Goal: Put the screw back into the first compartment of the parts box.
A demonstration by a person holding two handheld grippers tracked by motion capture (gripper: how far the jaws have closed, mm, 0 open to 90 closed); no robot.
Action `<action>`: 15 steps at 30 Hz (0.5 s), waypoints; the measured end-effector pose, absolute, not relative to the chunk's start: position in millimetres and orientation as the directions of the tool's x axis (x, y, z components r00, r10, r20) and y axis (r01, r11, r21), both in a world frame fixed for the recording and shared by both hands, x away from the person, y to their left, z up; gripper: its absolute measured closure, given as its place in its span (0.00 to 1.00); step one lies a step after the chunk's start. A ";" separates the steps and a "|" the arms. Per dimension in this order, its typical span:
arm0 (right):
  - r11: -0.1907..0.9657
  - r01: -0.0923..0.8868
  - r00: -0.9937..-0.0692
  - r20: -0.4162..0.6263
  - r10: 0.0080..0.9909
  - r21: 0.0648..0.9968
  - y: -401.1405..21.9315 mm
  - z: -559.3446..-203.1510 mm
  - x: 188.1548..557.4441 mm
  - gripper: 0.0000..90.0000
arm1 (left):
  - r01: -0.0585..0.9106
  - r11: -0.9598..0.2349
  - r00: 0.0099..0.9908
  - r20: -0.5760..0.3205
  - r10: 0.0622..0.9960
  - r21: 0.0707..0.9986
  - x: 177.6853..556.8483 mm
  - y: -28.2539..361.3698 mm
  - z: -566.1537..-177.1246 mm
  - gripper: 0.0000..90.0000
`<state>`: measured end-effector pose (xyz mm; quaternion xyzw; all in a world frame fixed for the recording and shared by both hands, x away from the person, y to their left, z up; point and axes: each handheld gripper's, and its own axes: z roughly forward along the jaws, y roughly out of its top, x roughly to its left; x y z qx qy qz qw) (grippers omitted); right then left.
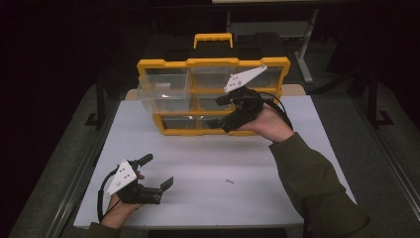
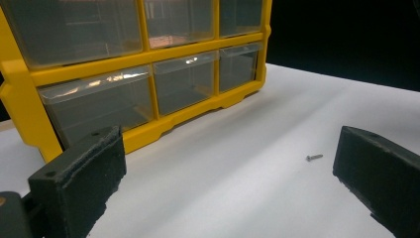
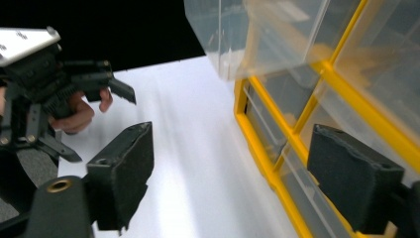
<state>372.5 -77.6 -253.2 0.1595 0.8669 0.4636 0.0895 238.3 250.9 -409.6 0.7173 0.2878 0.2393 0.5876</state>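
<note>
Left jaws: spread wide and empty on the left gripper (image 1: pixel 157 173), held low over the near-left of the table (image 1: pixel 208 163); its own view looks between the pads toward the screw.
Right jaws: parted and holding nothing on the right gripper (image 1: pixel 221 113), raised against the lower front of the organiser; in its own view one pad lies over a lower drawer front.
Screw: a single small screw (image 1: pixel 230 181) lies loose on the white tabletop, between the hands and near the front edge, touching neither gripper (image 2: pixel 314 157).
Organiser: a yellow-framed organiser (image 1: pixel 213 63) of clear drawers stands upright at the far middle of the table.
Open drawer: the top-left drawer (image 1: pixel 163 91) juts out from the frame, probably pulled out to receive the screw.
Likely reason for poses: the left seems lined up on the screw, the right ready at the cabinet; this is a guess.
</note>
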 end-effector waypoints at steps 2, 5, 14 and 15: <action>0.532 0.192 -0.933 -0.016 0.360 0.825 -77.8 -259.1 370.0 0.18 | 0.132 -0.144 0.719 0.005 0.695 0.981 238.2 251.0 -409.6 0.00; 0.541 0.190 -0.934 -0.020 0.358 0.819 -78.4 -264.9 367.8 0.18 | 0.127 -0.148 0.720 0.012 0.694 0.981 238.6 251.9 -409.3 0.00; 0.551 0.211 -0.931 -0.005 0.365 0.808 -85.7 -293.9 358.1 0.18 | 0.127 -0.147 0.719 0.011 0.695 0.981 238.5 251.9 -409.4 0.00; 0.556 0.199 -0.933 -0.018 0.360 0.807 -87.0 -297.6 357.9 0.18 | 0.129 -0.146 0.718 0.009 0.696 0.981 238.1 251.9 -409.3 0.00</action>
